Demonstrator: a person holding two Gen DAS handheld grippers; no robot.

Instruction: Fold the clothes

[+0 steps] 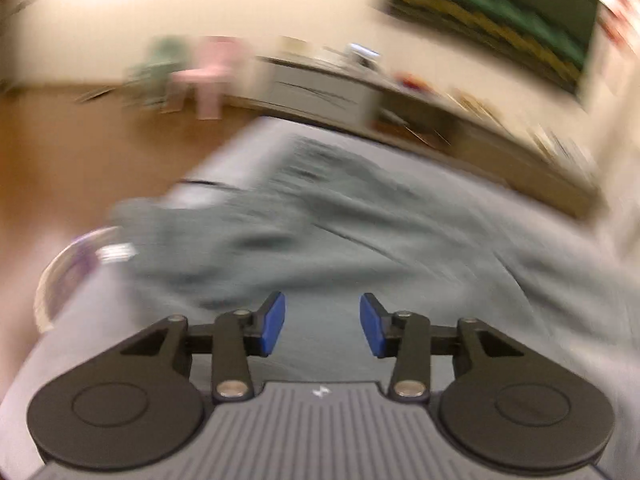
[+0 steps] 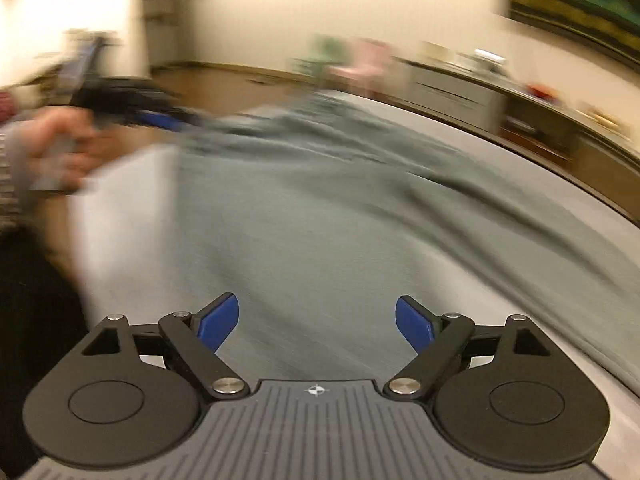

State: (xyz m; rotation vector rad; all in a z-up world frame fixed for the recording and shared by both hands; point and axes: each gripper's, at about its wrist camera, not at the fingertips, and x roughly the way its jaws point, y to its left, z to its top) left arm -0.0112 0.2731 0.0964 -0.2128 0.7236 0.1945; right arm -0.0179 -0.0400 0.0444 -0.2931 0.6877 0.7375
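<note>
A grey-green garment lies spread and wrinkled on a light grey table, and both views are blurred. My left gripper hovers over the garment's near part, open, with nothing between its blue pads. In the right wrist view the same garment covers most of the table. My right gripper is wide open just above the cloth and holds nothing. At the upper left of that view a hand holds the left gripper near the garment's far left edge.
A round clear object sits by the table's left edge. Beyond the table are a wooden floor, small green and pink chairs, a low white cabinet and a dark wall picture.
</note>
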